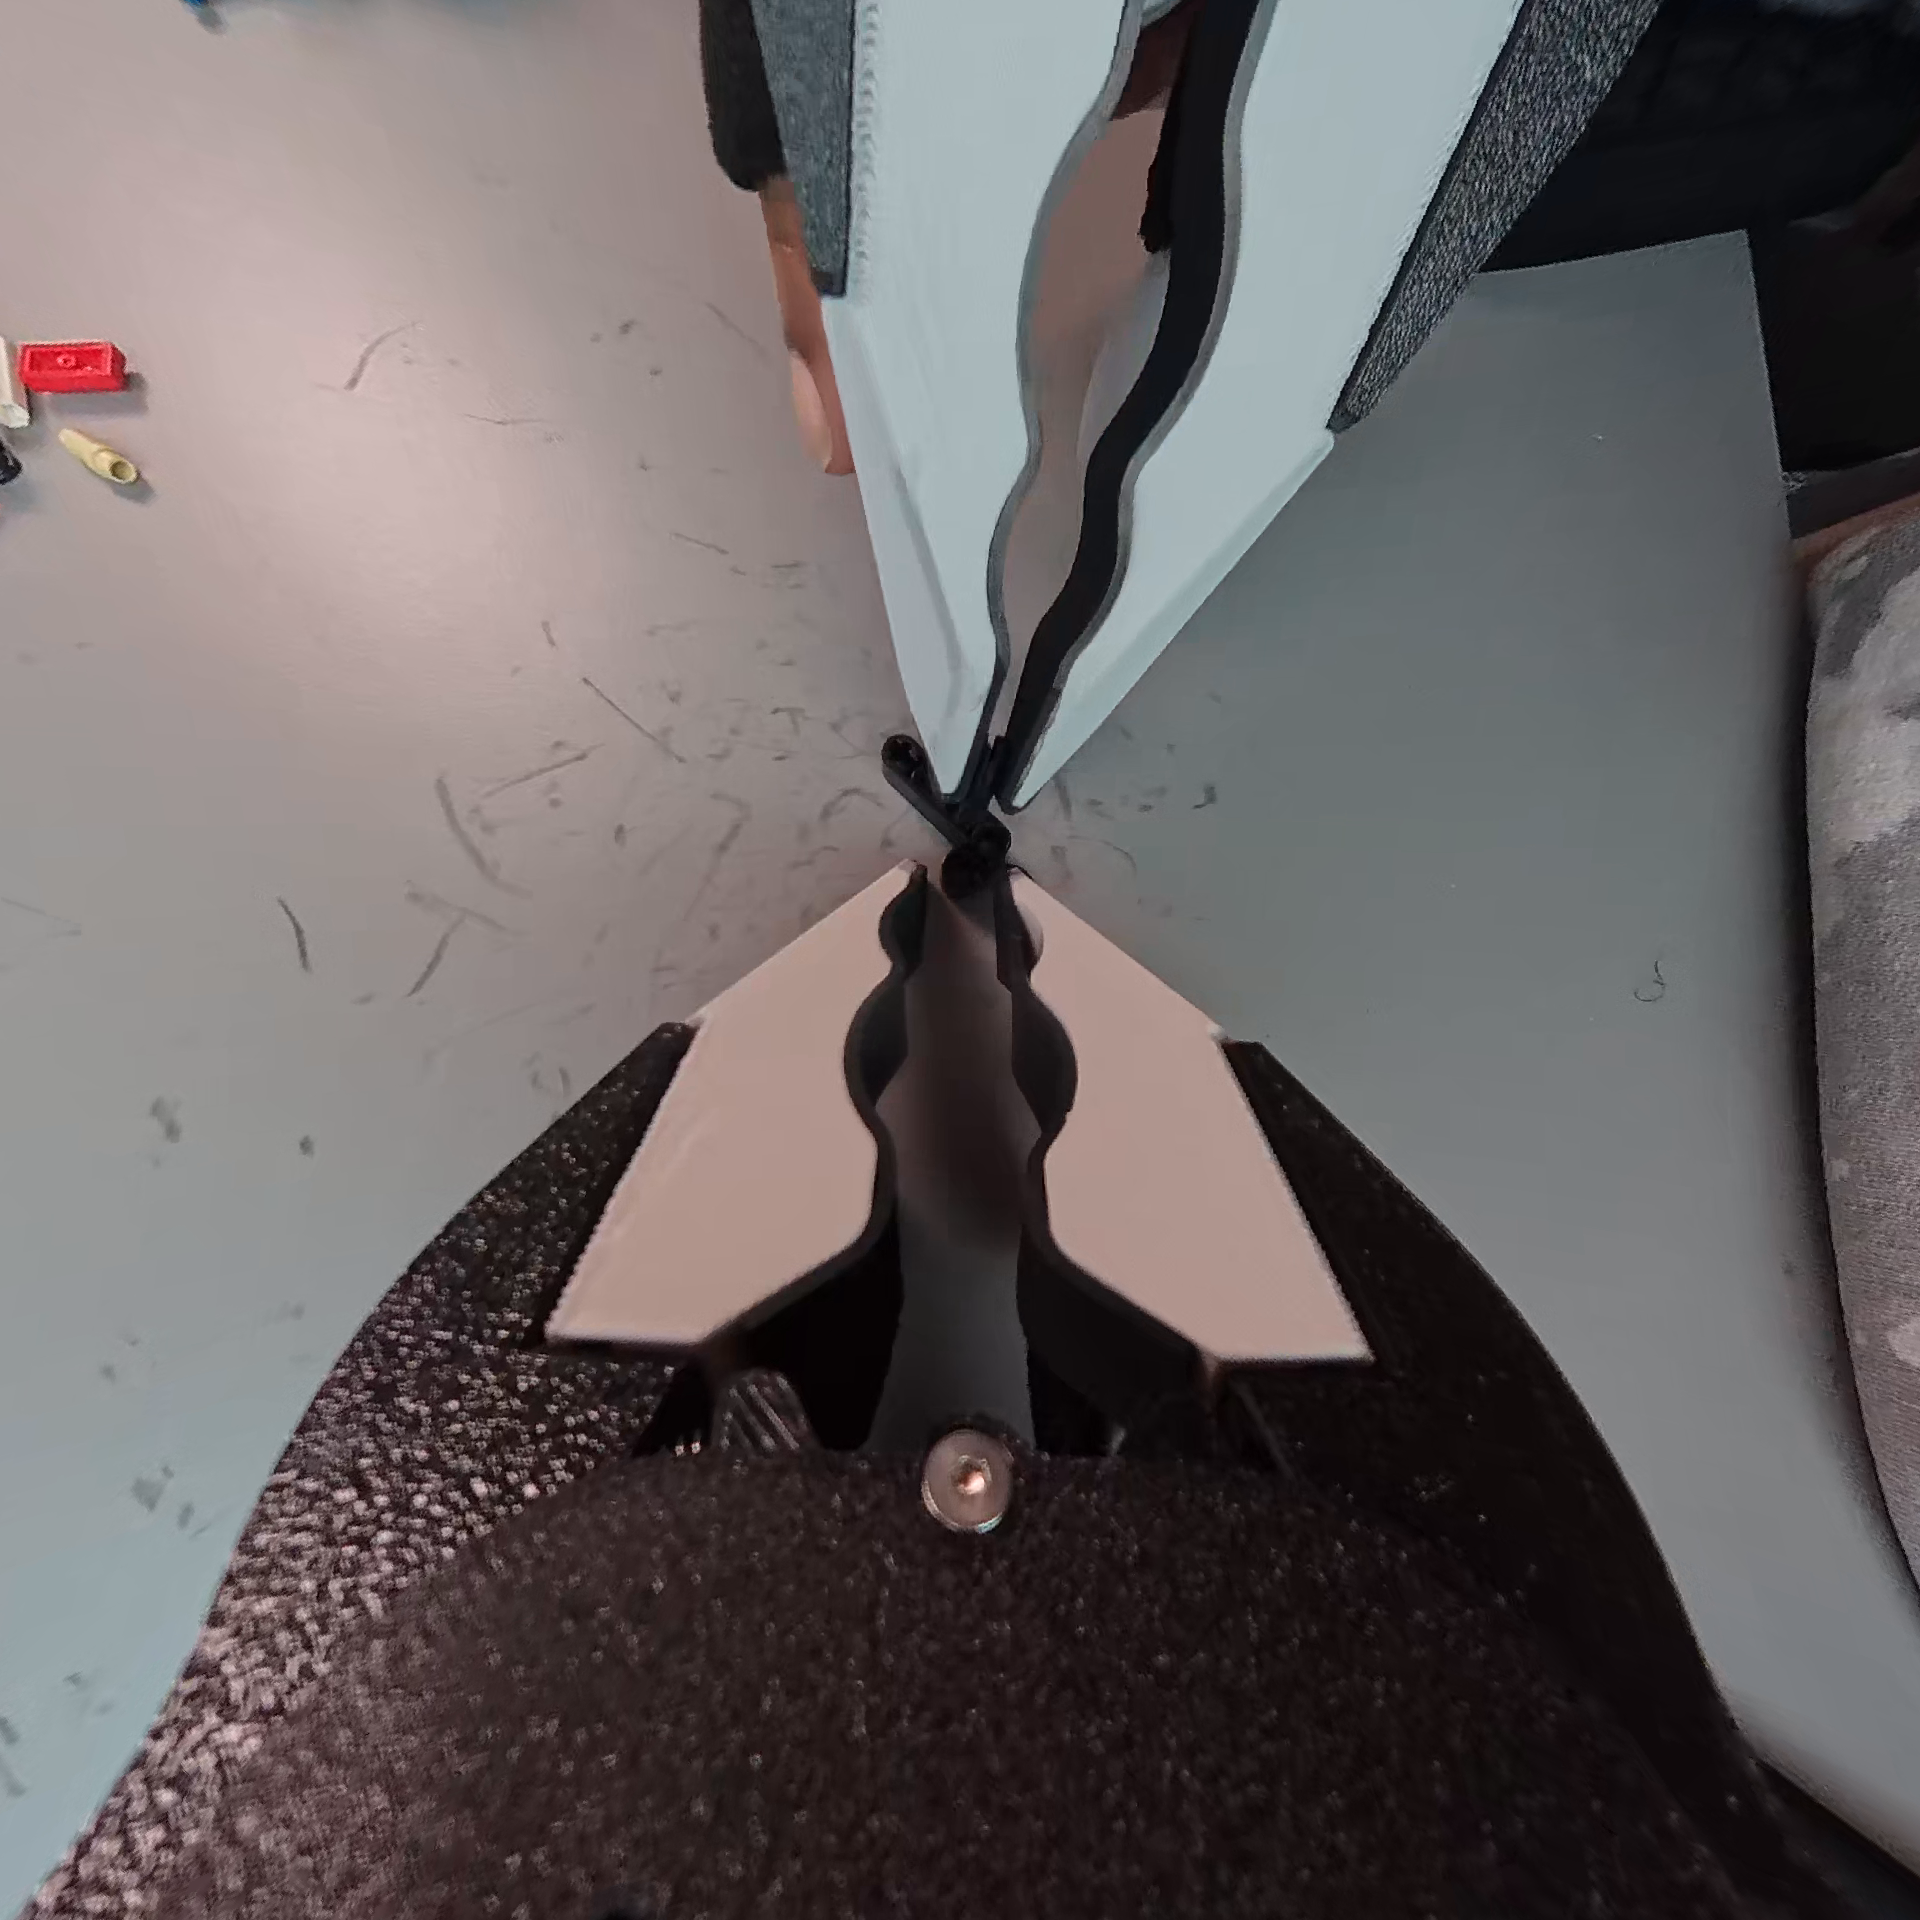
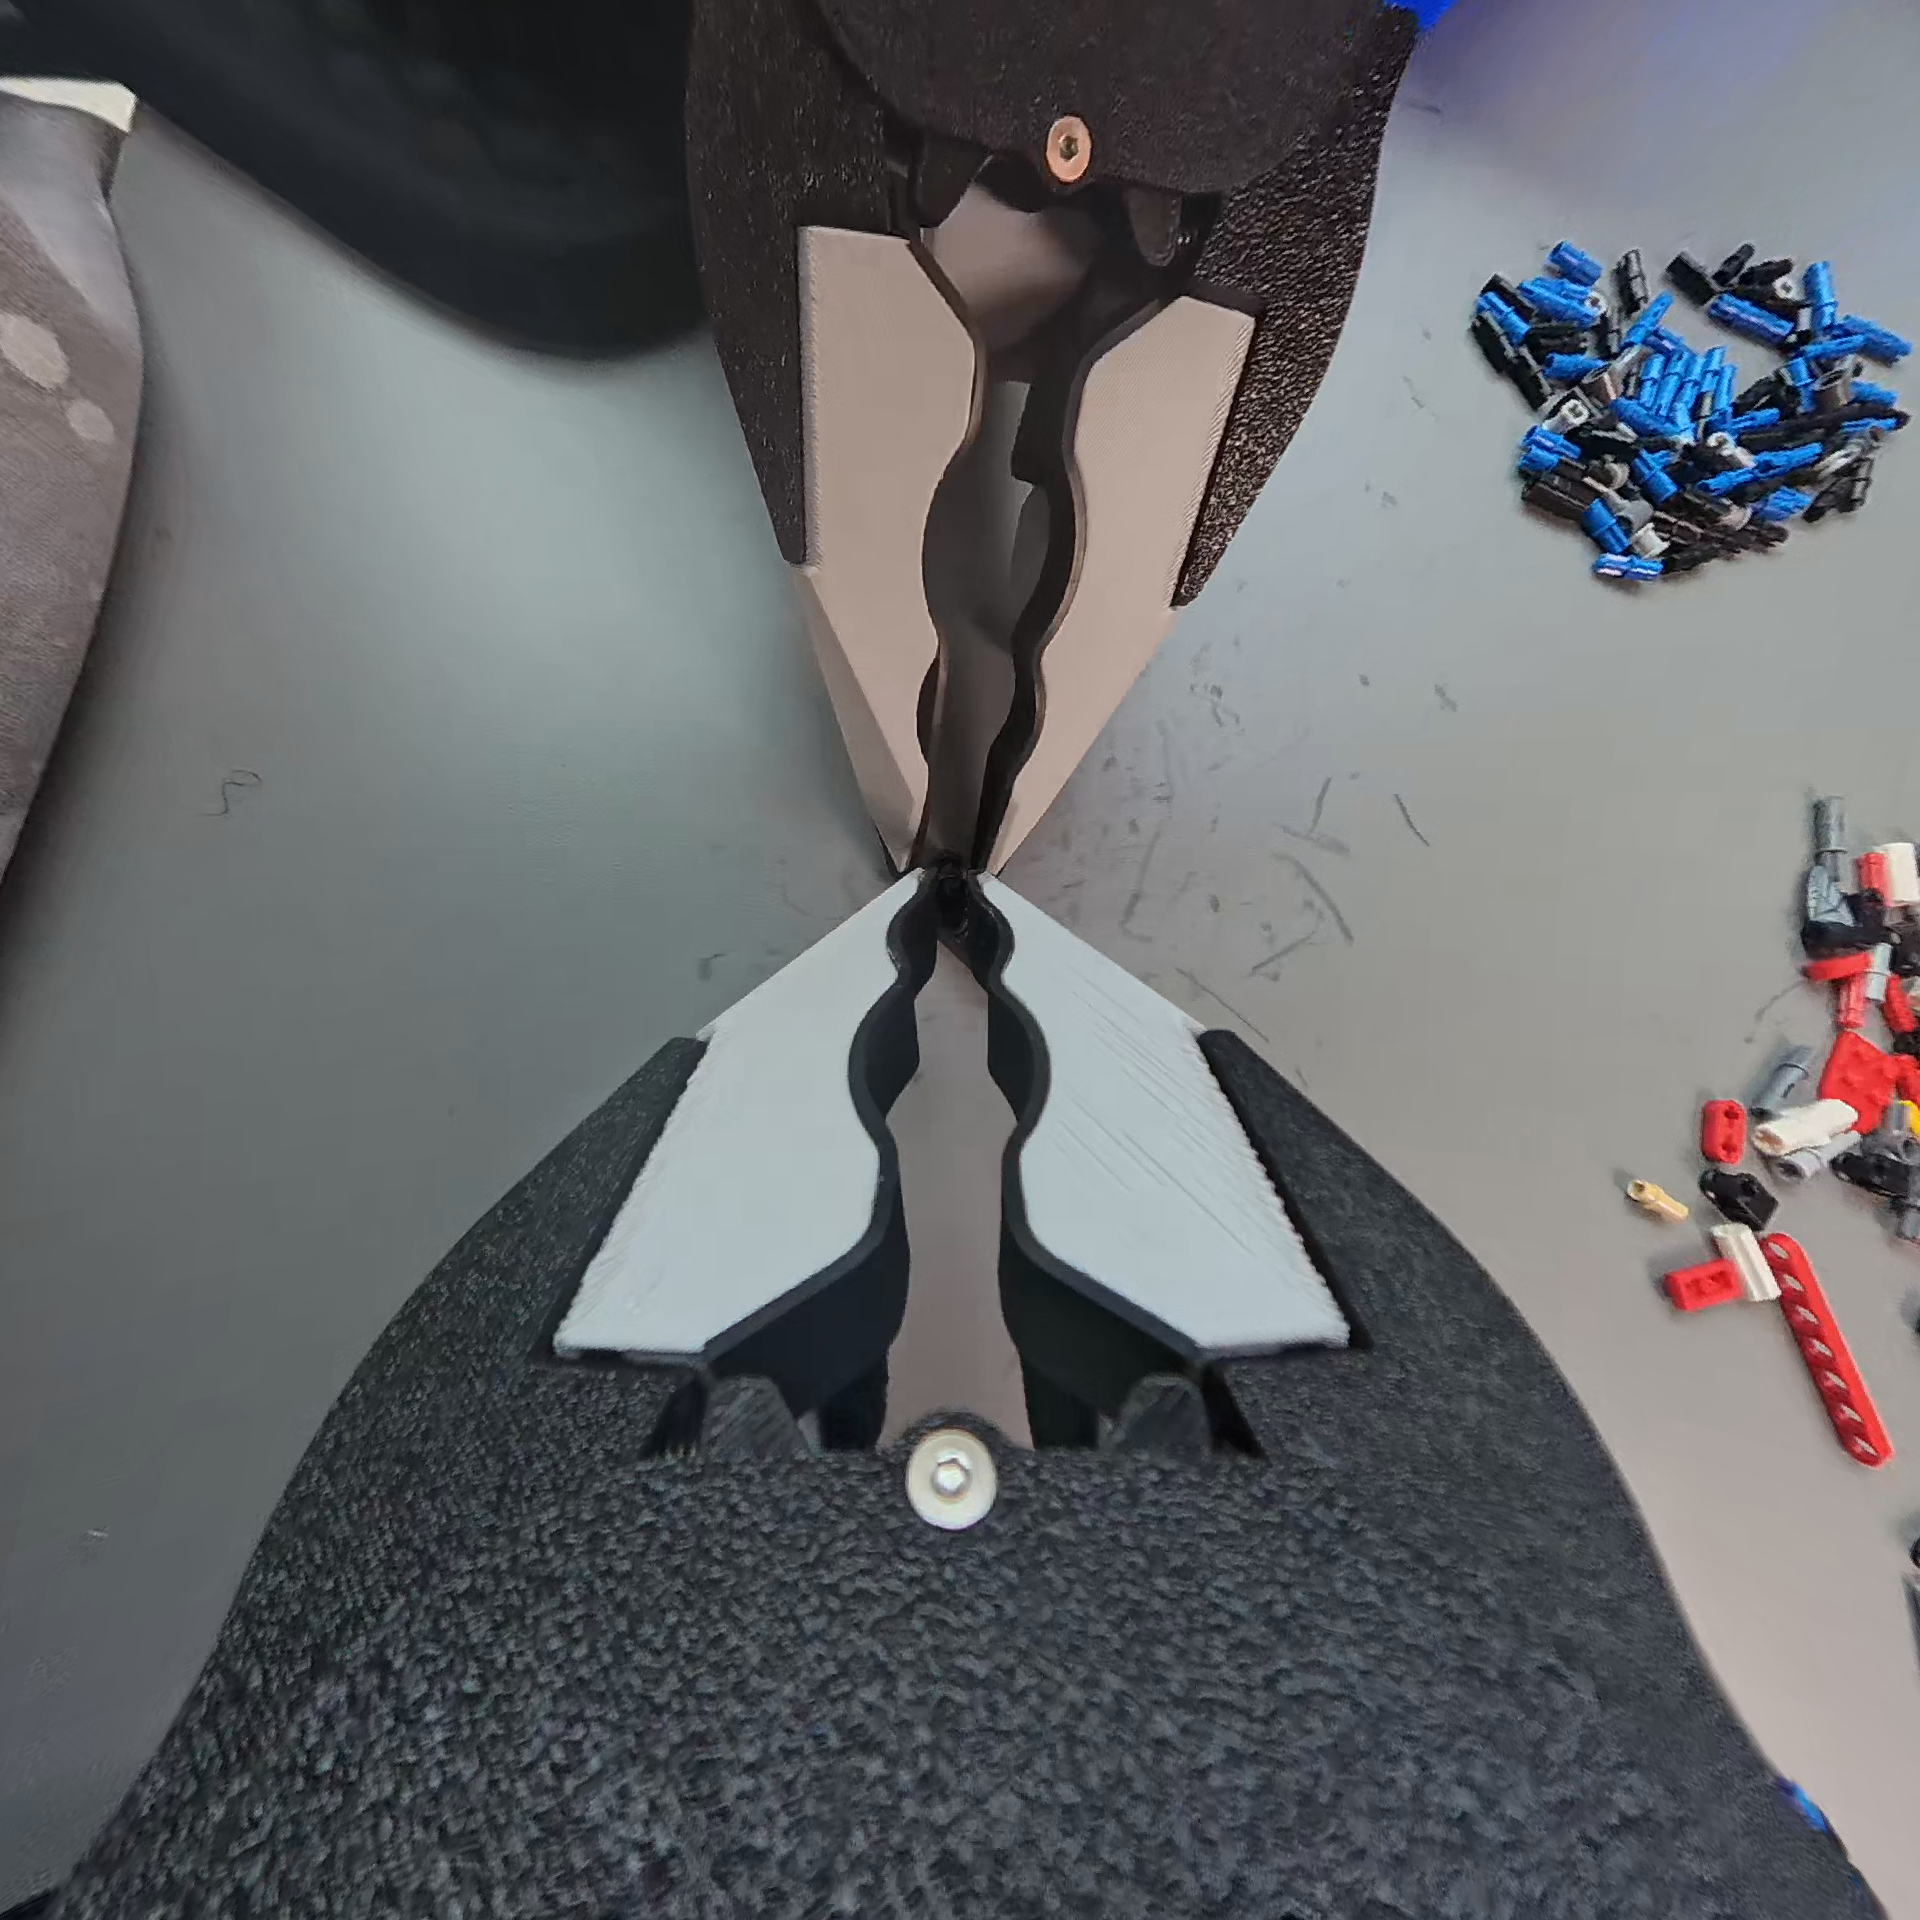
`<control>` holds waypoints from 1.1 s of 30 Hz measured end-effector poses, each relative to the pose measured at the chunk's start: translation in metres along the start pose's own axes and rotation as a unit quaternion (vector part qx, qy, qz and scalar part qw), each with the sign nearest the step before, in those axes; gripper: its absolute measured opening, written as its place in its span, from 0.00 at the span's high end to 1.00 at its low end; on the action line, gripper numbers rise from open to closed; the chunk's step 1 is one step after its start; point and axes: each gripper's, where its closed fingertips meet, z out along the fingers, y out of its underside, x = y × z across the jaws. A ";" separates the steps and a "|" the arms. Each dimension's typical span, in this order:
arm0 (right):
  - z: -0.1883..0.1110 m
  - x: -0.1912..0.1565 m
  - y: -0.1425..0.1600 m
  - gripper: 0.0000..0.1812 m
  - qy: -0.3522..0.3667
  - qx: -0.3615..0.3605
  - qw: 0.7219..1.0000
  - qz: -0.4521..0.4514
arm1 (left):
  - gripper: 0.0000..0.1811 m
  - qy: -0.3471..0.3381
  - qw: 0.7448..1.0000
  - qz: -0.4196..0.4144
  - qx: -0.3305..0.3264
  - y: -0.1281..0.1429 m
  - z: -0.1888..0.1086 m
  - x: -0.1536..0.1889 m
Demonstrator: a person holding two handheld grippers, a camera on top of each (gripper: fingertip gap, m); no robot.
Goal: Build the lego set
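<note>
My two grippers meet tip to tip over the scratched grey table (image 1: 416,727). The right gripper (image 2: 948,891) is shut on a thin black lego beam (image 1: 916,781). In the left wrist view it (image 1: 992,774) comes in from the top and the beam sticks out to the left of its tips. The left gripper (image 1: 961,878) is shut on a small black pin (image 1: 977,862) that touches the beam's lower end. In the right wrist view the left gripper (image 2: 943,847) comes from the top, and only a bit of the black pieces (image 2: 951,904) shows between the tips.
A pile of blue and black pins (image 2: 1694,416) lies at the far right, with mixed red, grey and white pieces (image 2: 1860,1039) and a long red beam (image 2: 1829,1351) nearer. A red brick (image 1: 73,366) and a tan pin (image 1: 99,457) lie far left. A grey cushion (image 1: 1860,935) borders the table edge. Less than 4 cm separates the two grippers' tips.
</note>
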 end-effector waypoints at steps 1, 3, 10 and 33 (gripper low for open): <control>0.003 0.000 0.000 0.97 -0.004 -0.012 1.000 -0.003 | 0.93 0.000 1.000 0.002 0.000 0.000 0.000 0.000; 0.007 0.001 0.001 0.97 -0.014 -0.037 0.999 -0.011 | 0.93 -0.002 1.000 0.008 -0.001 0.000 0.000 0.000; 0.013 -0.002 0.004 0.97 -0.054 -0.119 0.990 -0.047 | 0.92 0.001 1.000 0.012 -0.001 0.001 0.000 0.001; 0.019 -0.008 -0.004 0.97 -0.084 -0.186 0.979 0.024 | 0.86 0.069 0.997 -0.045 -0.002 0.012 -0.015 0.019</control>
